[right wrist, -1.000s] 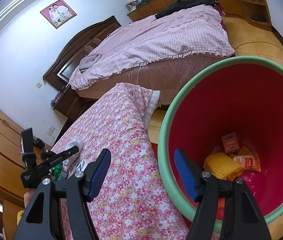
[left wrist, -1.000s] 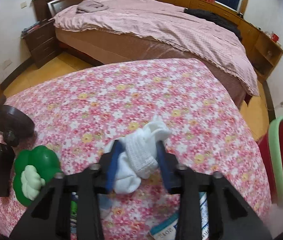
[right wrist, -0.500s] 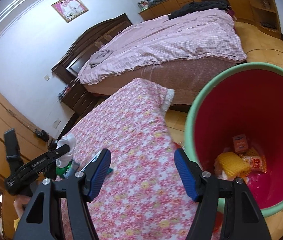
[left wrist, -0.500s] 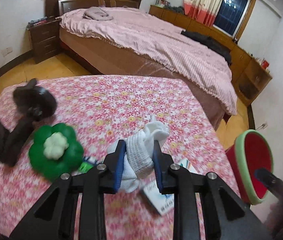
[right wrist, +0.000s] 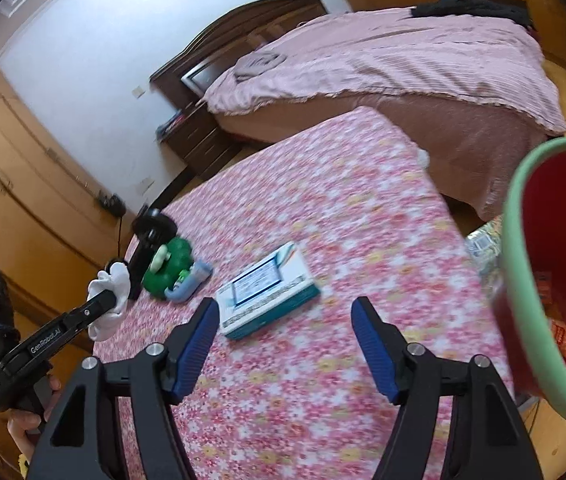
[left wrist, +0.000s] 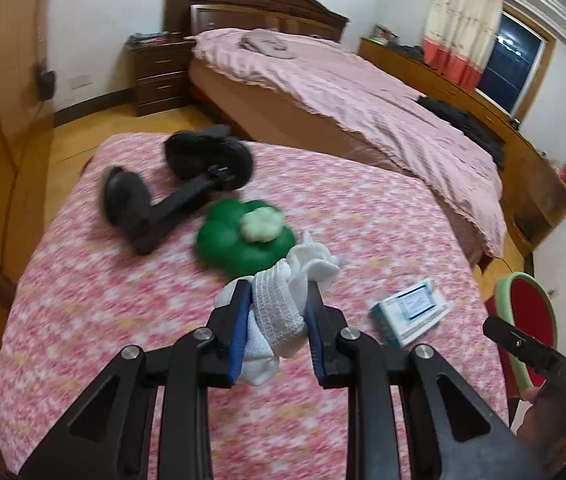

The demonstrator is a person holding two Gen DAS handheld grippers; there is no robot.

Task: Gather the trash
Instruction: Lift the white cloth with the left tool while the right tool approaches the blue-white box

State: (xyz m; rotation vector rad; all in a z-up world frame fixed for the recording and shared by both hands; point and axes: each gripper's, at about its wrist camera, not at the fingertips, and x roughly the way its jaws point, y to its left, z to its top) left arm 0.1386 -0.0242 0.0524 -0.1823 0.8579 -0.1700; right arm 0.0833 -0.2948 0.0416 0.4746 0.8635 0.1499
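A large bed with a pink striped cover [left wrist: 363,92] and a dark wooden headboard fills the back of the room. In front of it stands the table covered by a pink floral cloth [left wrist: 123,320]. At the table's right edge is a round red bin with a pale green rim [right wrist: 523,280]; orange packets lie inside it, partly hidden by the rim.

On the cloth, toward the far left, lies a black 2-wheeled roller with a bar handle [left wrist: 175,196]. Just beside it sits a green lobed plastic toy with a white tufted centre [left wrist: 243,240]. In the right wrist view a pale blue tube-like item [right wrist: 191,284] lies against the toy; what it is cannot be told. A flat white and teal box with a printed label [right wrist: 267,292] lies near the middle of the table, apart from the toy.

The left hand-held gripper [left wrist: 275,324] is clamped on a crumpled white cloth wad with a ribbed band [left wrist: 283,304], held above the table with both blue pads pressing its sides. The right hand-held gripper [right wrist: 285,344] has its jaws apart and widening, with nothing between them; the box lies just beyond its left finger.
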